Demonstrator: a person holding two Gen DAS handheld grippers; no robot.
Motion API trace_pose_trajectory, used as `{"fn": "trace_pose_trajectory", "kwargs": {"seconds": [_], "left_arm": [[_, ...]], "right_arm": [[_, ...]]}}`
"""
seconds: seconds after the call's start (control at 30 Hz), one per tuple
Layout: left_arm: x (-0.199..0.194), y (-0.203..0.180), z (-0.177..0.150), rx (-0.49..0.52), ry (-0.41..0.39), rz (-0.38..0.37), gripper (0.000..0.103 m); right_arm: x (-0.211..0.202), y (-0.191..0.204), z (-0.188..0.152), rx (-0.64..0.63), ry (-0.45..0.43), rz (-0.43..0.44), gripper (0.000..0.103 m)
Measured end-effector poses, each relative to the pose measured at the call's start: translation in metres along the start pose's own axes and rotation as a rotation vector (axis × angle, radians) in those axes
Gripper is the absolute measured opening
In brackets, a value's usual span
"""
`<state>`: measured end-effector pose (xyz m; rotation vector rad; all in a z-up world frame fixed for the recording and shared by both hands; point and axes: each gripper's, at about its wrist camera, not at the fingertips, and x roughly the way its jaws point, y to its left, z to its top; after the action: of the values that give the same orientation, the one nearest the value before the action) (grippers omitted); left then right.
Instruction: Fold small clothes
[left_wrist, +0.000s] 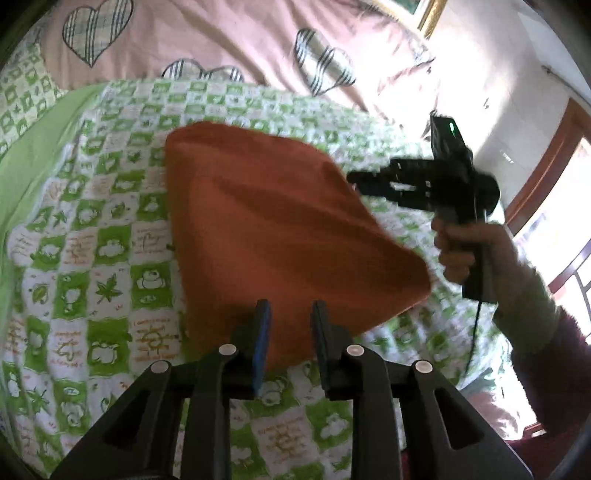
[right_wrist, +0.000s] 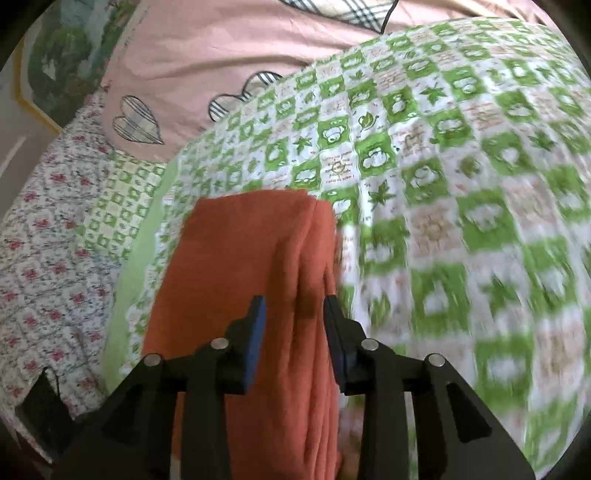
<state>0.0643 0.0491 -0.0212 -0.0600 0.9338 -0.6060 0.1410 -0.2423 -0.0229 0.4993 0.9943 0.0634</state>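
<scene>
Folded orange cloth (left_wrist: 280, 221) lies flat on green-checked quilt (left_wrist: 110, 240), pink heart-print bedding (left_wrist: 221, 40) beyond. Left gripper (left_wrist: 290, 314) over cloth's near edge, jaws parted, gripping nothing. Right gripper (right_wrist: 295, 314) above cloth's right edge, jaws parted, nothing clamped between them.

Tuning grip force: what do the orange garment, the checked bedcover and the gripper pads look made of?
Orange garment: soft matte knit or fleece, probably; fuzzy surface, rounded folds. Checked bedcover: thin printed woven cotton by the look; flat, finely wrinkled. Left gripper pads: blue, matte, likely foam or rubber on black plastic fingers; can't be sure.
</scene>
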Motion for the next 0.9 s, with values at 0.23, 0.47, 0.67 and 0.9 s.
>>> {"fn": "trace_pose_trajectory", "kwargs": {"seconds": [0.23,0.47,0.67,0.9], "left_arm": [[0.033,0.025,-0.022,-0.091,0.087,-0.041,0.015],[0.034,0.02,-0.026,-0.073,0.088,-0.016,0.012],[0.013,0.001,-0.013,-0.04,0.059,-0.038,0.019],[0.0,0.009,0.02,-0.095,-0.048,0.004,0.043]], "right_arm": [[0.005,0.007,0.017,-0.057,-0.036,-0.009,0.011],[0.031,-0.002,0.013,-0.099,-0.016,-0.138,0.022],[-0.031,0.018,-0.002,-0.082,-0.117,-0.115,0.03],[-0.032,0.058,-0.038,-0.168,-0.048,-0.007,0.03]]}}
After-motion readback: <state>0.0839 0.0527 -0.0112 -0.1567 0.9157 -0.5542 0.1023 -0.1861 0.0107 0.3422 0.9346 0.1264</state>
